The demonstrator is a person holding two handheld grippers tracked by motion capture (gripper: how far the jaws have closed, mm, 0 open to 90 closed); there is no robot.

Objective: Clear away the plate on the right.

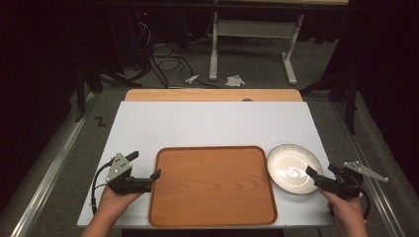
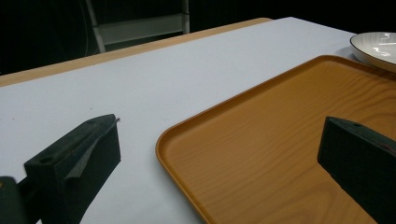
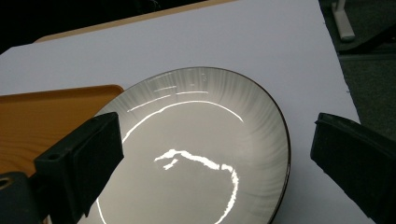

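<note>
An empty wooden tray (image 1: 212, 187) (image 2: 280, 140) lies at the front middle of the white table. To its right rests an empty white plate with a dark rim (image 1: 291, 168) (image 3: 201, 121), close to the tray's far right corner. My left gripper (image 1: 145, 165) (image 2: 219, 135) is open at the tray's left edge, with one jaw over the tray and the other over the table. My right gripper (image 1: 321, 170) (image 3: 217, 140) is open at the plate's near right rim. One of its jaws is above the plate and the other is outside the rim.
The white table top (image 1: 207, 123) has bare room behind the tray and plate, with a wooden strip (image 1: 212, 95) along its far edge. Beyond it are a floor with cables (image 1: 163, 61) and a white desk frame (image 1: 252, 29). The plate (image 2: 378, 46) appears far right in the left gripper view.
</note>
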